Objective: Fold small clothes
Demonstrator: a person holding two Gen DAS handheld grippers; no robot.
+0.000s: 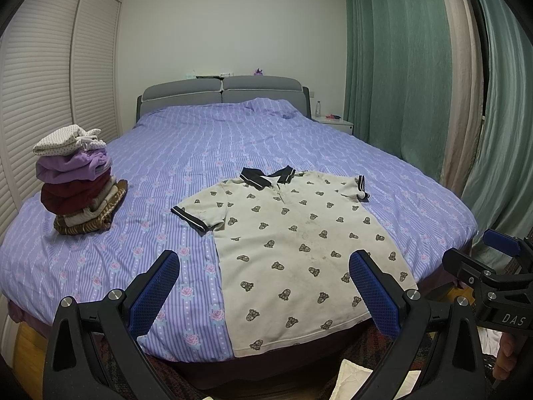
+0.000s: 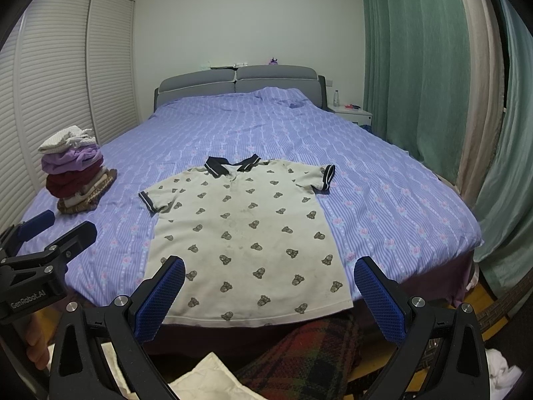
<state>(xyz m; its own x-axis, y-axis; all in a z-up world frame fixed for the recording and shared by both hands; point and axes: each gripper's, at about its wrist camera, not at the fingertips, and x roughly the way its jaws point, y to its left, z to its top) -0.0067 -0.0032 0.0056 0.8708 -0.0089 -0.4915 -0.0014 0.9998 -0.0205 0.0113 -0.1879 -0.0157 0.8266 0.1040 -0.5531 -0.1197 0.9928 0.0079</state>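
Left wrist view: the left gripper [image 1: 263, 295] hangs wide apart and empty, the cream polo shirt [image 1: 293, 250] spread flat on the bed [image 1: 233, 140] just ahead, a stack of folded clothes [image 1: 78, 180] far forward-left.

Right wrist view: the right gripper [image 2: 269, 296] likewise gapes empty above the shirt's hem; the left gripper sits beside it.

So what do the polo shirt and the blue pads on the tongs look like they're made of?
Polo shirt: soft matte knit, probably cotton; it lies limp and flat, with a ribbed dark collar and printed motifs. Pads: blue with a fine mesh texture, likely rubber or moulded plastic; the pictures leave that open.
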